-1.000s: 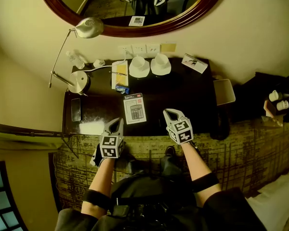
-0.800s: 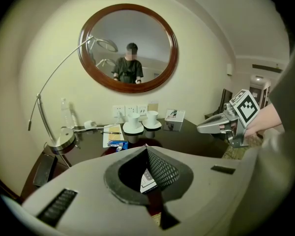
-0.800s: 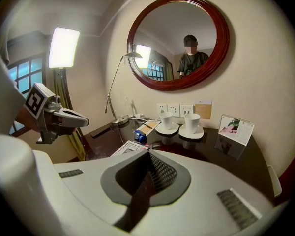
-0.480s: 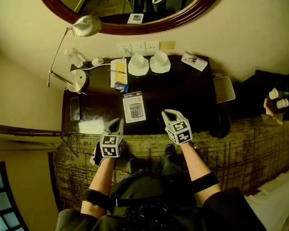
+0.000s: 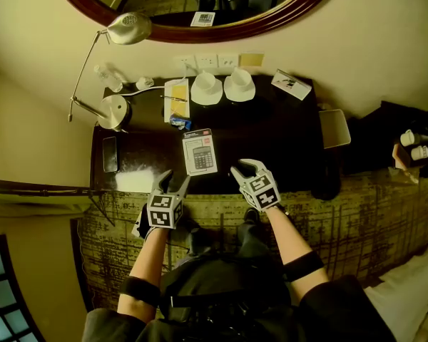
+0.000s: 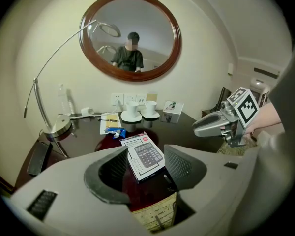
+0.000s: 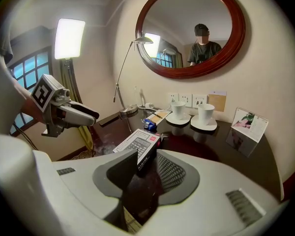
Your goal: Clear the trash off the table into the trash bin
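Left gripper point(image 5: 176, 177) and right gripper point(image 5: 242, 167): jaws have just been opening, with nothing between them. Both are poised at the table's point(image 5: 271, 141) front edge, where the calculator box point(image 5: 200, 152), probably the first pickup, lies. The trash bin point(image 5: 333, 128) stands beside the right edge.

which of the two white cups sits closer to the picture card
The right-hand cup in the head view, which stands next to the picture card. The other cup stands on its left, beside the yellow notepad.
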Tool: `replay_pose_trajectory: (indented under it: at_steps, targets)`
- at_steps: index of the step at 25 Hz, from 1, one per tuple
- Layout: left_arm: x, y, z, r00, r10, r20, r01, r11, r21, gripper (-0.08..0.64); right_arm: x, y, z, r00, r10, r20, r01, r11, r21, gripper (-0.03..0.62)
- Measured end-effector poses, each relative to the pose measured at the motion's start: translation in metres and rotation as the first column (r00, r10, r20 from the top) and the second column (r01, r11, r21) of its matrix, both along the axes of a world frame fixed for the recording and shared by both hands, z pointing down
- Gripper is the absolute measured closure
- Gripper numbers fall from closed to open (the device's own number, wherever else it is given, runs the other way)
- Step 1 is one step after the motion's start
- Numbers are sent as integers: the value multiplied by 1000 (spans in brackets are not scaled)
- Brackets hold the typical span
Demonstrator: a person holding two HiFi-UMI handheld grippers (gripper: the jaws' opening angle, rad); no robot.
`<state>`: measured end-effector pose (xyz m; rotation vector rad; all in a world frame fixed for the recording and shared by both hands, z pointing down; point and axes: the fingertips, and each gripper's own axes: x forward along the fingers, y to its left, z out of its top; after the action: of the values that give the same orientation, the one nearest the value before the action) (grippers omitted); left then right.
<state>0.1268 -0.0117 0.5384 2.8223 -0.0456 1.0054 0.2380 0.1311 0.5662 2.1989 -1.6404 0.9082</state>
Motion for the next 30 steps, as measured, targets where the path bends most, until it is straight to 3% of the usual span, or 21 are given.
replay_pose_trajectory:
  at_steps: [4, 10, 12, 18, 22, 25, 30]
  targets:
    - [1, -2, 9, 1000, 8, 23, -7, 1000, -21, 237, -9, -8, 7, 999, -38, 25, 39, 999, -14, 383]
    - [7, 3, 26, 996, 52, 73, -48, 998, -51, 113, -13, -8, 15, 998, -57, 21, 58, 998, -39, 364]
    - [11, 5, 36, 993, 75, 88, -72, 997, -38, 96, -11, -7, 18, 998, -56, 20, 57, 998, -42, 334]
    - [27, 9, 54, 987, 100, 125, -95, 994, -43, 49, -14, 1, 28, 998, -46, 38, 48, 997, -65, 334]
    - [42, 12, 66, 981, 123, 152, -116, 992, -52, 38, -17, -4, 34, 994, -106, 22, 107, 991, -84, 320]
    - [47, 19, 69, 963, 204, 176, -199, 979, -44, 26, -20, -14, 40, 983, -181, 6, 181, 979, -95, 275]
    - [36, 21, 88, 904, 347, 251, -363, 931, 20, 14, -27, -21, 54, 965, -260, 34, 262, 958, -115, 219]
